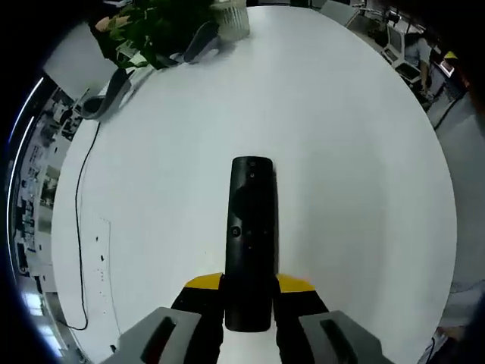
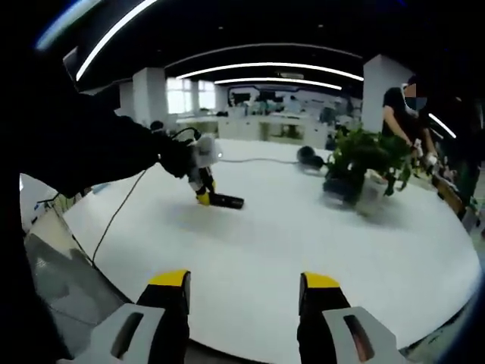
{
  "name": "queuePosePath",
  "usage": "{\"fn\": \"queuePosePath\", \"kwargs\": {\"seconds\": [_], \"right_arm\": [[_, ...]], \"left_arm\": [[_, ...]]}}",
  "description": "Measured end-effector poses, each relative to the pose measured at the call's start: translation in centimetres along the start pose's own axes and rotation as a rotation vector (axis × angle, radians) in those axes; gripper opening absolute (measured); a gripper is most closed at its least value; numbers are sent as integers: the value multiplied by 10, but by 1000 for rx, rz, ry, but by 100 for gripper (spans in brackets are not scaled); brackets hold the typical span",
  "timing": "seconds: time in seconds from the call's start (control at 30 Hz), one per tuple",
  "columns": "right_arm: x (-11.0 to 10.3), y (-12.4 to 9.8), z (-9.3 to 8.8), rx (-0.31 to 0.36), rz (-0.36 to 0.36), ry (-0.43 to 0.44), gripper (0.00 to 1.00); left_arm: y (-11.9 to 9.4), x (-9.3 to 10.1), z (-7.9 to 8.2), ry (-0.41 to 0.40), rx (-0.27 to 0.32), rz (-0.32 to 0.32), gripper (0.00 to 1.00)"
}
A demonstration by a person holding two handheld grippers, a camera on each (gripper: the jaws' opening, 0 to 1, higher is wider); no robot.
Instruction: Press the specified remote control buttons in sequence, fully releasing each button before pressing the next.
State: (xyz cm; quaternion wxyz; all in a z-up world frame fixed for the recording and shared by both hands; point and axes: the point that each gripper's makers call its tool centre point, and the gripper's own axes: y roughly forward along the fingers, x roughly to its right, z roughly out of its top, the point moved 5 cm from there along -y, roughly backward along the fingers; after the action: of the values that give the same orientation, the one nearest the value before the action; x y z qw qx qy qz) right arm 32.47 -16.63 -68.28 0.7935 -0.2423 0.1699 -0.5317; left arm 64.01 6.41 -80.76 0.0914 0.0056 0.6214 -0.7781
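White round table (image 1: pixel 356 152) fills the left gripper view, bearing one black remote control (image 1: pixel 251 243) at lower centre, one potted plant (image 1: pixel 155 30) upper left, one cable (image 1: pixel 79 227). Left gripper (image 1: pixel 250 292) pinches the remote's near end. Right gripper (image 2: pixel 244 292) jaws spread, empty, at the bottom of its view.
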Motion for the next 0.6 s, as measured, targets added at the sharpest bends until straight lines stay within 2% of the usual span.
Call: {"fn": "queuePosePath", "kwargs": {"seconds": [0.27, 0.43, 0.6], "right_arm": [[0, 1, -1, -15, -1, -2, 55], [2, 2, -1, -20, -4, 3, 55], [3, 2, 0, -18, -5, 2, 55]], "left_arm": [[5, -24, 3, 27, -26, 26, 24], [12, -29, 2, 36, -46, 31, 25], [9, -29, 2, 28, -32, 32, 25]]}}
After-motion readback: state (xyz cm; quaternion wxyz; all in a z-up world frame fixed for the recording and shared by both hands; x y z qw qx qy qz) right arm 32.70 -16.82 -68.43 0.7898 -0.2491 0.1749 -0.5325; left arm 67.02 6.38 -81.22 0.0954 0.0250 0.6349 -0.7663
